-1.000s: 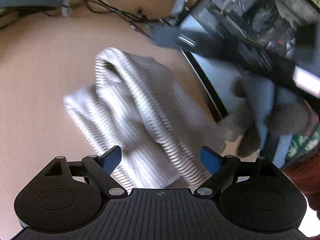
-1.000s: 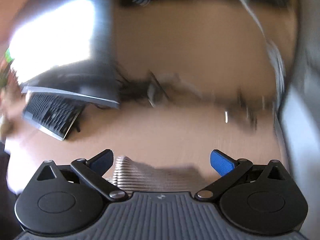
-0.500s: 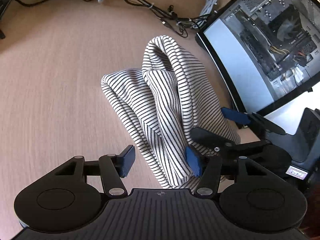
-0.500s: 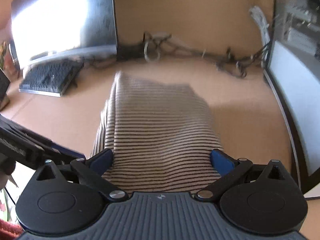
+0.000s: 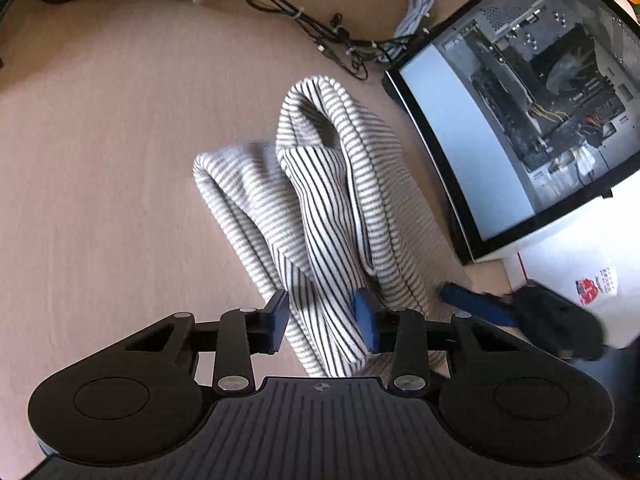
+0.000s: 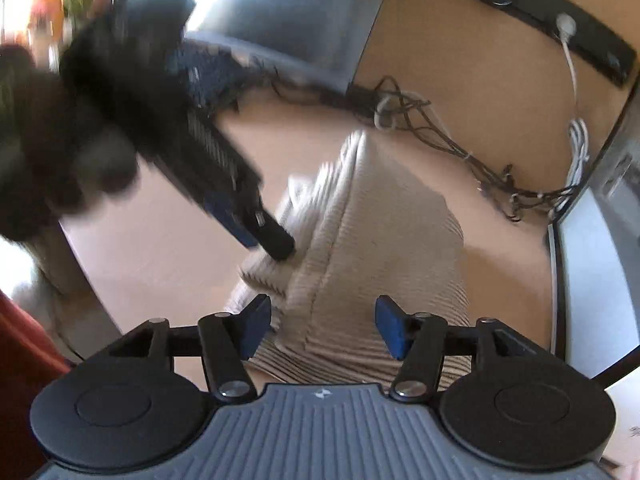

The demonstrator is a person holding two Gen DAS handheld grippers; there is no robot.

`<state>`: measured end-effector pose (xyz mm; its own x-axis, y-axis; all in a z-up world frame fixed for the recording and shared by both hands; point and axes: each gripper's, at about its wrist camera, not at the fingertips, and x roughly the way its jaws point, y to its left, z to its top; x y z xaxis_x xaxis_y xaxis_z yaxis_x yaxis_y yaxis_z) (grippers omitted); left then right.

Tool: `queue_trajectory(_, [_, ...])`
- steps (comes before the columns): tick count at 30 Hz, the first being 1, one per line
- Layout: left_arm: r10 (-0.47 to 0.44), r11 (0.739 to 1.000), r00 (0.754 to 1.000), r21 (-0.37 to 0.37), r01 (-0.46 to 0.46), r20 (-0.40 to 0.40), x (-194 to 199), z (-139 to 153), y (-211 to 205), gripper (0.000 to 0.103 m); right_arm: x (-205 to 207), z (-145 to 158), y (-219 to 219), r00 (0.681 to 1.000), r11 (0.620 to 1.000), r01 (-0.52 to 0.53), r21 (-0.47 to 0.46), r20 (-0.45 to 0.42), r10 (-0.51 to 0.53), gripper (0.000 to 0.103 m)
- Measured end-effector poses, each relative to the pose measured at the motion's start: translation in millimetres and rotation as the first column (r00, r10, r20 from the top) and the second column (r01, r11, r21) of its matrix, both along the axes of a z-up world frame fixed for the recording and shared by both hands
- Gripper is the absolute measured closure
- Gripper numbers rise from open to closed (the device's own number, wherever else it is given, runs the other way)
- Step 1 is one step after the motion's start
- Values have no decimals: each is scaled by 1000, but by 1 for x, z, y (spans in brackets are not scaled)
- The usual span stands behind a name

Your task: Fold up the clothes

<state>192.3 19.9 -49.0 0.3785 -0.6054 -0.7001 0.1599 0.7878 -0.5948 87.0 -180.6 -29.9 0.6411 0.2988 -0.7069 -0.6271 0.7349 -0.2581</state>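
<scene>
A white garment with thin dark stripes [image 5: 332, 208] lies bundled in thick folds on the wooden desk [image 5: 100, 160]. My left gripper [image 5: 323, 320] is at its near end and its jaws are closing, with the blue pads [image 5: 366, 320] pressing a raised fold from both sides. Just to the right, the right gripper's blue finger [image 5: 476, 304] shows blurred at the cloth's edge. In the right wrist view my right gripper [image 6: 323, 330] hangs over the garment [image 6: 384, 240]. Its jaws are closing with cloth between the pads, which do not press it. The left gripper [image 6: 264, 232] shows blurred at the cloth's left edge.
A computer case with a glass side panel [image 5: 520, 120] stands close on the garment's right. Tangled cables [image 5: 320, 28] and a white cord [image 6: 578, 148] lie behind it. White paper [image 5: 580, 272] lies by the case. A monitor [image 6: 288, 12] stands at the back left.
The left gripper's jaws have narrowed onto the fold of striped cloth. The right gripper swung down over the garment's near end, and its jaws came in from wide open.
</scene>
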Motion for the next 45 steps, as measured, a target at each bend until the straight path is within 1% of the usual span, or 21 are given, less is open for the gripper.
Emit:
queue_trajectory(1, [-9,1000,1000,-3,9,-3,0,-1,0,63,-2,-7,4,1000,999,-3,-40,19,4,51])
queue_trajectory(3, [-25,1000,1000,-11,25,-9,1,-2,0,63,-4,-4,3,999,998,8,-65,41,-6,82])
queue_trajectory(4, [-31,999,999,-17,30,-12,1,-4,0,63,-4,-1,1,999,998,20,-63,44,-18,89])
queue_trajectory(7, [-48,998,999,-34,47,-25,4,-10,0,63,13,47,-29,987,965,157,209,-58,-148,91])
queue_trajectory(9, [-62,997,998,-39,61,-30,5,-15,-3,63,25,78,-45,973,891,225,394,-145,-181,92])
queue_trajectory(11, [-72,996,997,-46,71,-24,7,-18,-5,63,37,89,-52,957,812,269,518,-242,-163,92])
queue_trajectory(13, [-76,996,997,-58,75,-20,7,-20,-5,63,44,79,-49,936,775,300,557,-331,-124,92])
queue_trajectory(18, [-75,994,997,-76,74,-8,0,-21,5,61,50,34,-37,874,760,374,532,-477,-97,92])
queue_trajectory(19, [-70,994,997,-85,69,-11,-1,-22,10,59,50,29,-38,868,762,380,524,-487,-98,92])
queue_trajectory(21, [-53,994,998,-101,50,-27,-2,-23,19,57,46,23,-28,897,829,322,457,-427,-113,91])
queue_trajectory(24, [-22,996,999,-82,19,-28,-6,-19,35,52,24,11,5,970,960,137,244,-229,-80,89])
queue_trajectory(26, [9,997,999,-72,-11,-34,-6,-18,43,52,6,5,26,995,992,39,119,-95,-28,81])
queue_trajectory(29, [58,996,997,-60,-60,-46,-4,-18,55,52,-7,0,43,1000,999,-13,33,1,13,76])
queue_trajectory(34, [114,990,991,-74,-120,-73,0,-19,68,52,-12,-6,47,999,1000,-15,9,45,15,66])
queue_trajectory(35, [116,989,990,-78,-122,-77,0,-20,69,52,-12,-5,47,999,1000,-11,18,41,10,60])
queue_trajectory(36, [112,990,991,-79,-118,-78,0,-19,68,52,-11,-4,48,1000,999,-6,39,27,5,41])
queue_trajectory(38, [95,992,992,-78,-101,-77,-3,-19,65,52,-10,-3,55,1000,998,-12,70,1,12,22])
queue_trajectory(40, [83,993,994,-78,-88,-69,-6,-17,64,54,-15,-7,64,1000,999,-15,43,27,14,24])
queue_trajectory(42, [72,994,995,-81,-77,-63,-9,-15,63,54,-14,-11,66,998,1000,8,22,57,-9,45])
queue_trajectory(44, [60,994,996,-89,-66,-61,-9,-13,62,54,-4,-8,57,998,997,54,57,40,-57,55])
queue_trajectory(45, [53,994,997,-93,-58,-61,-8,-13,61,54,1,-6,51,997,994,75,73,31,-78,66])
